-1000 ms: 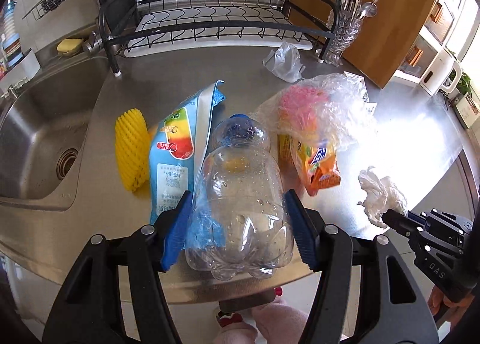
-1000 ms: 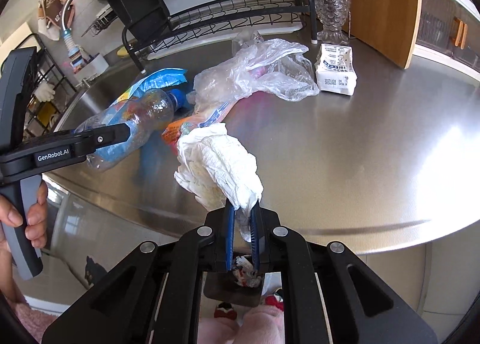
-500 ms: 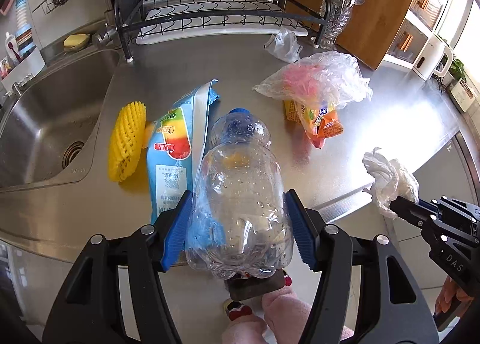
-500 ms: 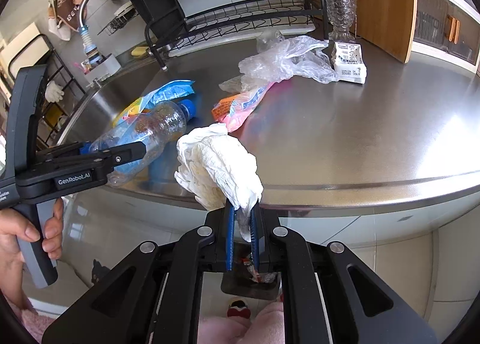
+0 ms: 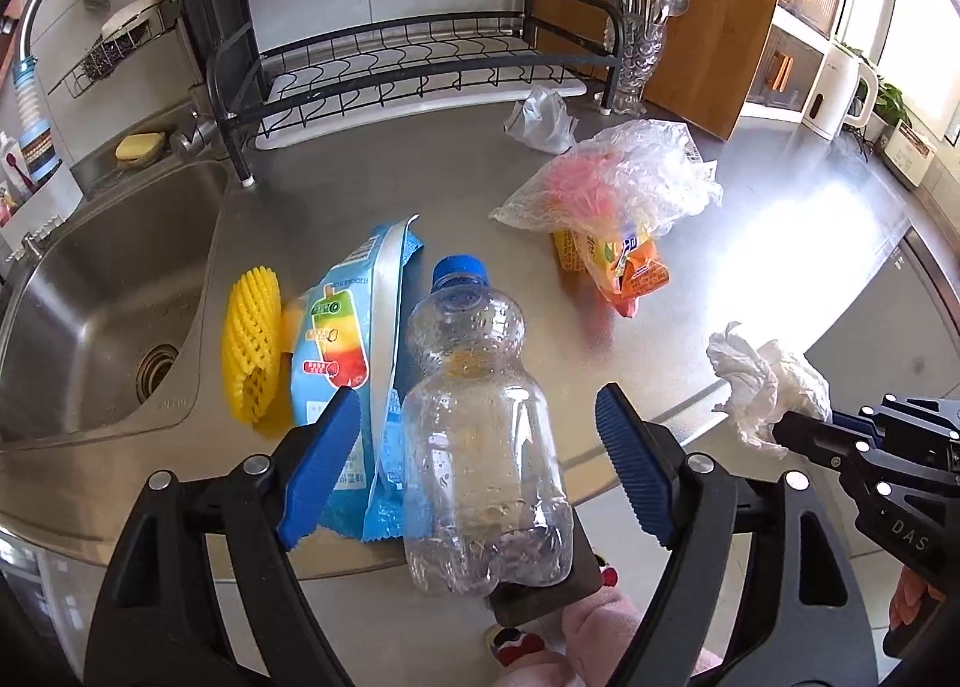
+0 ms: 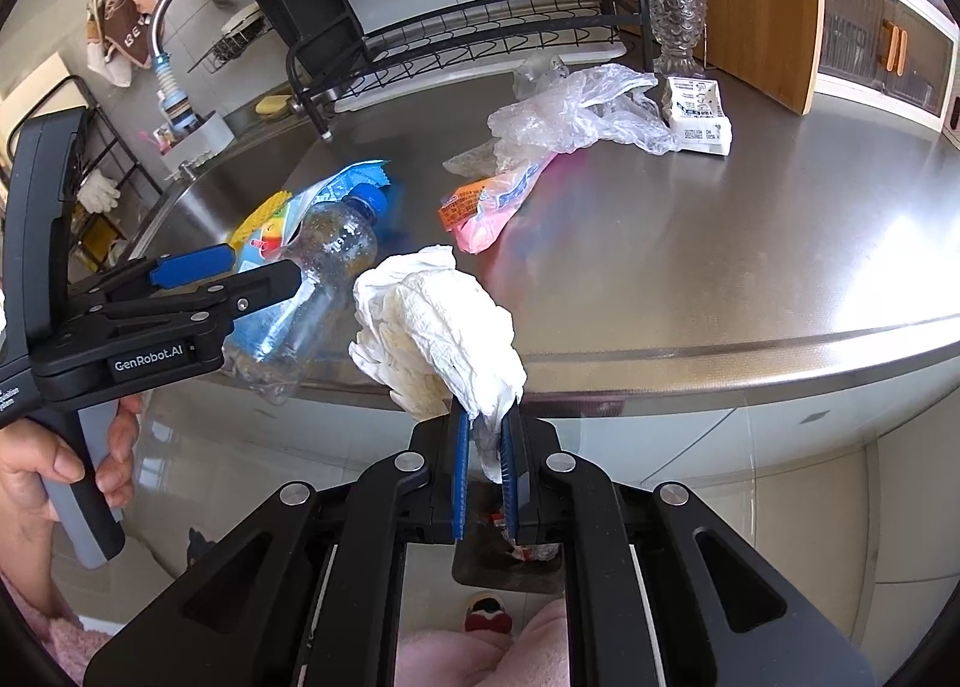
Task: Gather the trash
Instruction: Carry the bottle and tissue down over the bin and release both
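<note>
A clear plastic bottle [image 5: 480, 435] with a blue cap hangs between the blue pads of my left gripper [image 5: 476, 405]. The jaws are opening and a gap shows on both sides of the bottle. It is past the counter's front edge, above a dark bin [image 5: 540, 591] on the floor. In the right wrist view the bottle [image 6: 312, 291] tilts down beside the left gripper [image 6: 264, 267]. My right gripper [image 6: 485, 417] is shut on a crumpled white tissue [image 6: 438, 327], also off the counter edge above the bin [image 6: 510, 561].
On the steel counter [image 6: 720, 267] lie a blue ice-lolly wrapper [image 5: 342, 339], a yellow foam net [image 5: 252, 345], a clear plastic bag [image 5: 618, 183], an orange packet [image 5: 636, 273] and a white carton [image 6: 699, 114]. A sink [image 5: 90, 297] is on the left, a dish rack [image 5: 420, 57] behind.
My left jaws have spread off the bottle, which now sits lower and loose between them. Both grippers have drawn back from the counter toward its front edge. The right grip on the tissue is unchanged.
</note>
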Demonstrator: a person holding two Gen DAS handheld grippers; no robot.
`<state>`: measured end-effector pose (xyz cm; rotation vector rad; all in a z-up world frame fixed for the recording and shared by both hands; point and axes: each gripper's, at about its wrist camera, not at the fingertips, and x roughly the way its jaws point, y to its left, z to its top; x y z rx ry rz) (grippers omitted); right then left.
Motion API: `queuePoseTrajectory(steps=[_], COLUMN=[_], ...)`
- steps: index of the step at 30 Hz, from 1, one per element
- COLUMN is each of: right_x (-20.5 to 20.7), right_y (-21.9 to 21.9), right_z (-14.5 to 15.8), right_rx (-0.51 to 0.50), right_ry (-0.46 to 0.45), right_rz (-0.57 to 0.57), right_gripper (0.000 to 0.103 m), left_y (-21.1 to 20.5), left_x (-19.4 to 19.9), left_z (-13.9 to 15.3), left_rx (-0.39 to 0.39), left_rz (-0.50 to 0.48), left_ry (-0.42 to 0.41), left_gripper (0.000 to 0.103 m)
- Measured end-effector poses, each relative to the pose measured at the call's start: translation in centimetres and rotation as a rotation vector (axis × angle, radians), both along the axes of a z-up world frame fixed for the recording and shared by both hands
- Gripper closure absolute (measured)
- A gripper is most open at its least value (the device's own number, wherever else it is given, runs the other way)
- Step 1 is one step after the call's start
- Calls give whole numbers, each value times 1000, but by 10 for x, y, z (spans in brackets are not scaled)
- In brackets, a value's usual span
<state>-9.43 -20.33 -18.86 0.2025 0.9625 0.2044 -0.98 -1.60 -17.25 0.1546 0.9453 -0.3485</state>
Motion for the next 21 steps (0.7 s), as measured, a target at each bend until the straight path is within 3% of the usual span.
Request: queuePoseTrajectory(steps=[4, 12, 21], right_x=[-4, -14, -24], right_y=[-1, -8, -12], right_z=[2, -8, -17], right_rx=[-9, -11, -6], right_ry=[-3, 44, 67], right_rz=[-35, -76, -53], right_gripper=[93, 93, 93], left_y=[-6, -7, -5], left_x=[6, 3, -14], left_z=[-13, -53, -51], left_rx=[-17, -28, -45], left_rz=[-34, -21, 32], left_ry=[54, 181, 140], left_gripper=[43, 42, 44])
